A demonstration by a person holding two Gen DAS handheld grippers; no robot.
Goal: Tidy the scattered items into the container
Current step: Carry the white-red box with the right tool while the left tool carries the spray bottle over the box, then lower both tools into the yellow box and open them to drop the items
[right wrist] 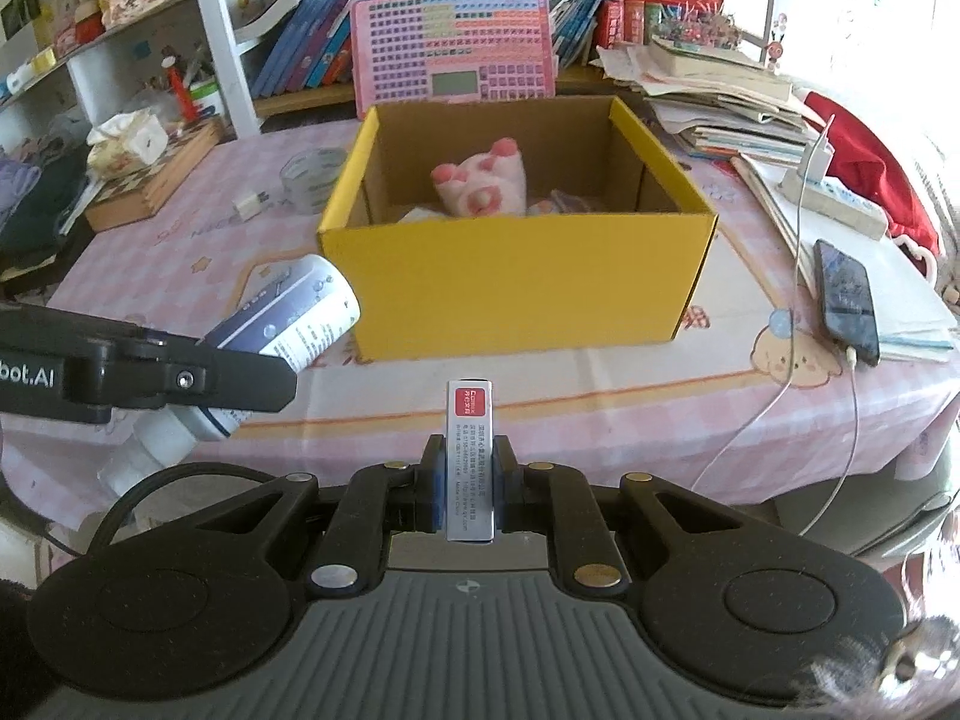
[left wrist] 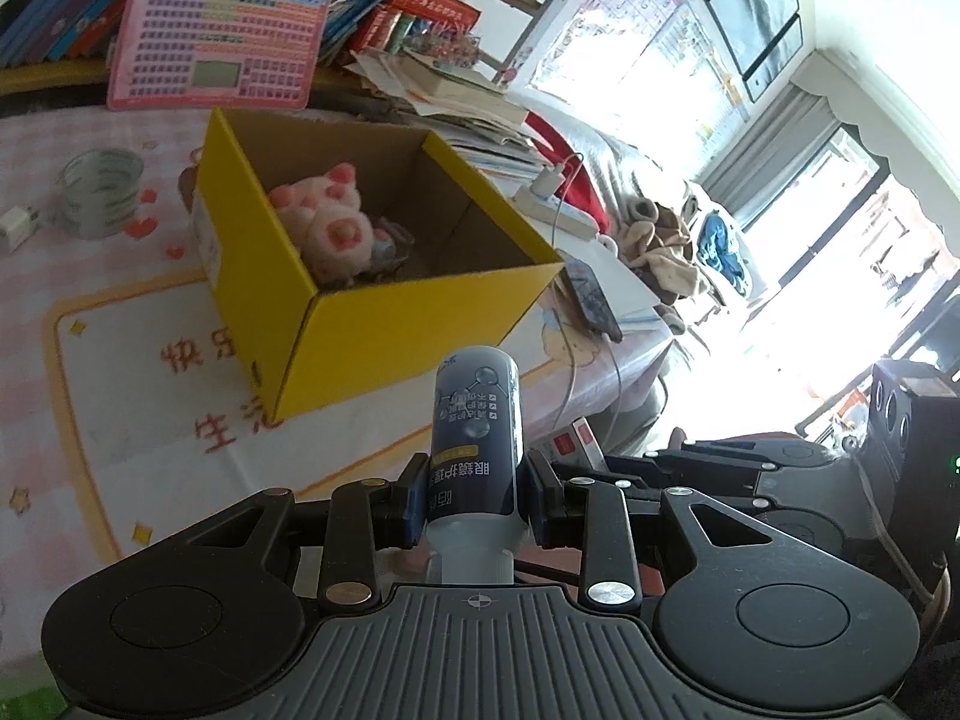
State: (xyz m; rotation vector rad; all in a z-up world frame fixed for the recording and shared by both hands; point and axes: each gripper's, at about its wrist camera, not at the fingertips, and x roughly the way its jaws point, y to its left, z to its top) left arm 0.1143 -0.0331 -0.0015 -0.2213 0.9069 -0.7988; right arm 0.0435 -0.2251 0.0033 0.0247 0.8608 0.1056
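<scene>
While the left wrist view looks down over the table, the left gripper (left wrist: pixel 474 495) has its pads clamped on a dark blue bottle (left wrist: pixel 476 432), cap end toward the camera, base pointing out at the yellow box (left wrist: pixel 420 336). That box sits open on the pink tablecloth (left wrist: pixel 90 360) just past the bottle, with a pink plush toy (left wrist: pixel 327 222) lying inside against its left wall. Off to the left of the box there's a roll of clear tape (left wrist: pixel 99 192) and a small white charger plug (left wrist: pixel 18 225).

Switching to the right wrist view, the right gripper (right wrist: pixel 470 489) is squeezed fully closed on a slim silver-and-red packet (right wrist: pixel 470 456), standing upright between the pads. The box is straight ahead, near but not touching, plush toy visible inside. The other gripper and its bottle poke in from the left, near the box's front left corner. A phone (right wrist: pixel 847 300) on a cable lies to the right of the box.
</scene>
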